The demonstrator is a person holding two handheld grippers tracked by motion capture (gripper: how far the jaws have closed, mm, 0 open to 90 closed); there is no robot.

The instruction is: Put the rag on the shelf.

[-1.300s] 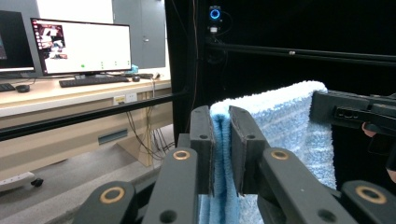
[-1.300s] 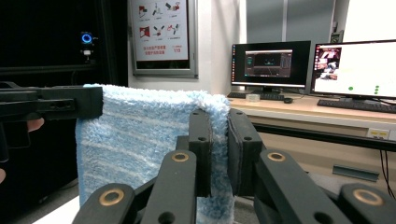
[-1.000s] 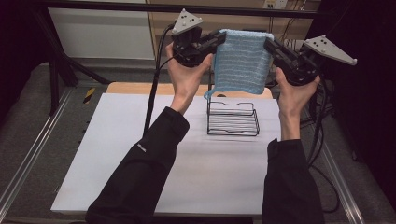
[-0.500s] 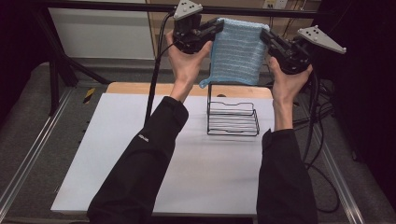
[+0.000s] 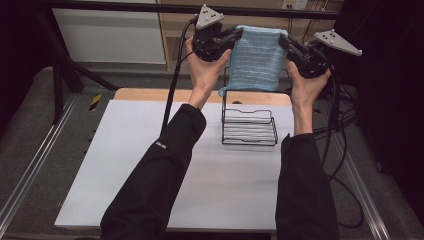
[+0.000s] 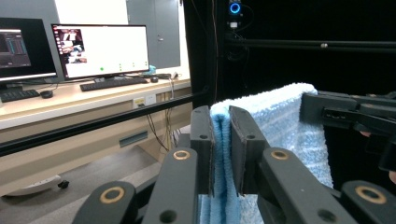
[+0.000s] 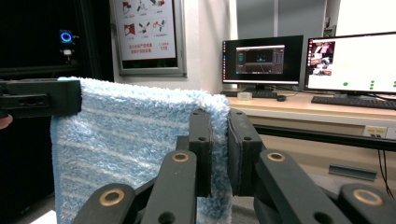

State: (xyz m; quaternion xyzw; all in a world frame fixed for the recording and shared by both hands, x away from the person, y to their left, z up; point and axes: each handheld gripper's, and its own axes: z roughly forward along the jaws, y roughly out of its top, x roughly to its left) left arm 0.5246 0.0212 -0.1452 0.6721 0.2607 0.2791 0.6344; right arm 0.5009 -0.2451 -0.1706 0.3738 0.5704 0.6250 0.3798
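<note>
1. While both arms were raised over the far side of the table [image 5: 125, 165], the blue towel [image 5: 257, 60] hung stretched between the two grippers, above and slightly behind the black wire rack [image 5: 249, 127].
2. Compared with a second earlier, the towel and both grippers had shifted a little, the hands sitting closer together above the rack; the towel hung just as flat as before.
3. The left gripper [image 5: 235, 35] was clamped on the towel's top corner on the rack's left side; in the left gripper view its jaws pinched the folded blue edge [image 6: 220, 149].
4. The right gripper [image 5: 286, 42] was clamped on the opposite top corner; in the right gripper view its pads squeezed the fluffy edge [image 7: 218, 140].
5. The towel's lower edge dangled just over the rack's upright back wires; whether it touched them could not be told.
6. The rack stood on the white table surface, between the person's dark sleeves.
7. Beyond the rack ran a wooden strip [image 5: 145, 94] at the table's far edge, and black cables [image 5: 345, 150] trailed to the rack's right.
8. Past the towel, monitors [image 7: 350, 60] and a keyboard [image 6: 112, 83] stood on a desk.
</note>
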